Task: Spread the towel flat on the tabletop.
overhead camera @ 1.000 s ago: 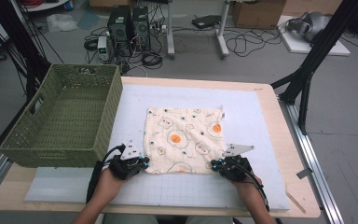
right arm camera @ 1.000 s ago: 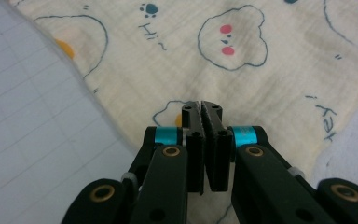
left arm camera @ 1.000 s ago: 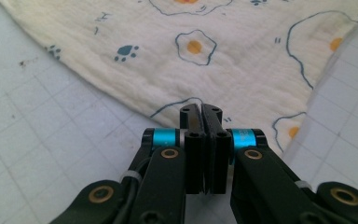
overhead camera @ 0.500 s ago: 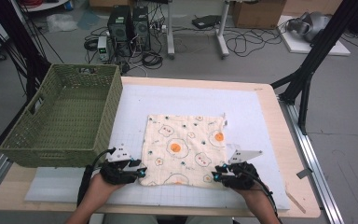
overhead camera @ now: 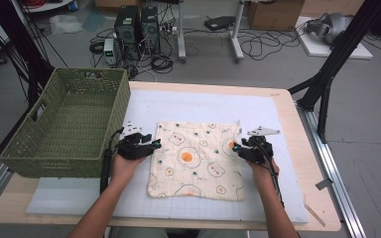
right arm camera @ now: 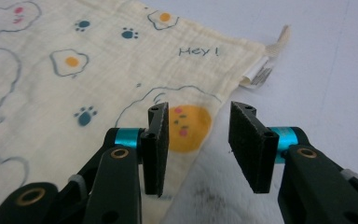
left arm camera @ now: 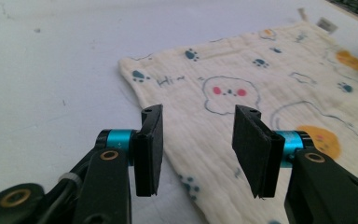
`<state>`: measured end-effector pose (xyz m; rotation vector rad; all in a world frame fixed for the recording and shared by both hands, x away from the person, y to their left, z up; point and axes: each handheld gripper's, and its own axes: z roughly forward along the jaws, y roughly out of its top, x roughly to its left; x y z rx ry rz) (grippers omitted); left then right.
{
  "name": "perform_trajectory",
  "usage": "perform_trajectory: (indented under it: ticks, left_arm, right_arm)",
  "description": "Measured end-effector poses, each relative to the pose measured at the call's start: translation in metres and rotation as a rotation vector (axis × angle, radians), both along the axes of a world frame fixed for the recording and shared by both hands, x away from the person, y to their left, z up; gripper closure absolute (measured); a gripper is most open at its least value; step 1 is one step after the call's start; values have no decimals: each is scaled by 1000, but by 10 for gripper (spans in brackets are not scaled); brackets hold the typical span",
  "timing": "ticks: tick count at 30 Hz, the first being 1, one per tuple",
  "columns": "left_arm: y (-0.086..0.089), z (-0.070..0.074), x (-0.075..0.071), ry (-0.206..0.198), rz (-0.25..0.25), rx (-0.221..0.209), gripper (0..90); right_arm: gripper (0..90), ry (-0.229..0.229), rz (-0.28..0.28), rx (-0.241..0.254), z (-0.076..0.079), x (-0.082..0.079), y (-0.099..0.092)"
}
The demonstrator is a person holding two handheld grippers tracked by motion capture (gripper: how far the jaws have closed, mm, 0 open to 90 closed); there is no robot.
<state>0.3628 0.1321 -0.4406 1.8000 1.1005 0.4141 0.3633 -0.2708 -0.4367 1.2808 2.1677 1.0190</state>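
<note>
A cream cloth (overhead camera: 196,158) printed with fried eggs and paw marks lies flat on the white mat (overhead camera: 188,106). My left gripper (overhead camera: 154,145) stands open at the cloth's left edge, its jaws straddling that edge (left arm camera: 198,140). At the cloth's right edge my right gripper (overhead camera: 236,147) is open too, jaws low over the hem near an egg print (right arm camera: 186,123). A small label (right arm camera: 261,72) sticks out at the cloth's far right corner. Neither gripper holds anything.
A green woven basket (overhead camera: 67,121) stands at the table's left side, close to the left hand. The wooden table edge (overhead camera: 297,144) runs along the right. Computers and cables (overhead camera: 139,29) lie on the floor beyond the table.
Both grippers have moved away from the cloth's near corners up along its side edges. The cloth has been drawn nearer and now lies flat, let go.
</note>
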Motion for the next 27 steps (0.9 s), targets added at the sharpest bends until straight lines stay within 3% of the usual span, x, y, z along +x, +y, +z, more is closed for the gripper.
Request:
perform_trajectory:
  ticks: [4,7,9,11,12,15,17,18,21,24,27]
  left_arm:
    - [-8,-8,4,18,-4,31,632]
    - [-17,-10,4,19,-26,94,698]
    - [-25,-11,4,31,-61,167,765]
    - [-30,-10,3,7,-47,227,878]
    - [-30,-9,4,17,-21,220,885]
    - [-29,-9,5,6,29,233,886]
    - [-28,-9,4,2,34,249,884]
    - [-26,-8,4,-1,34,266,873]
    - [-16,-6,1,-3,55,214,661]
    - [-6,1,-3,-17,35,143,570]
    - [-1,11,-9,-77,13,67,496]
  right_arm:
    - [611,33,-11,-40,-8,13,10]
    - [781,42,-3,-3,-10,18,10]
    - [870,42,22,-44,-8,17,16]
    - [877,30,14,-89,-6,18,19]
    - [878,21,-14,-110,-6,18,18]
    - [877,25,-69,-75,-7,20,11]
    - [858,22,-62,-82,-7,19,11]
    - [798,17,-57,-91,-6,19,12]
    - [672,4,-32,-59,-3,16,10]
    - [550,-30,-17,-20,4,8,5]
    - [461,-70,-4,-4,10,-4,-1]
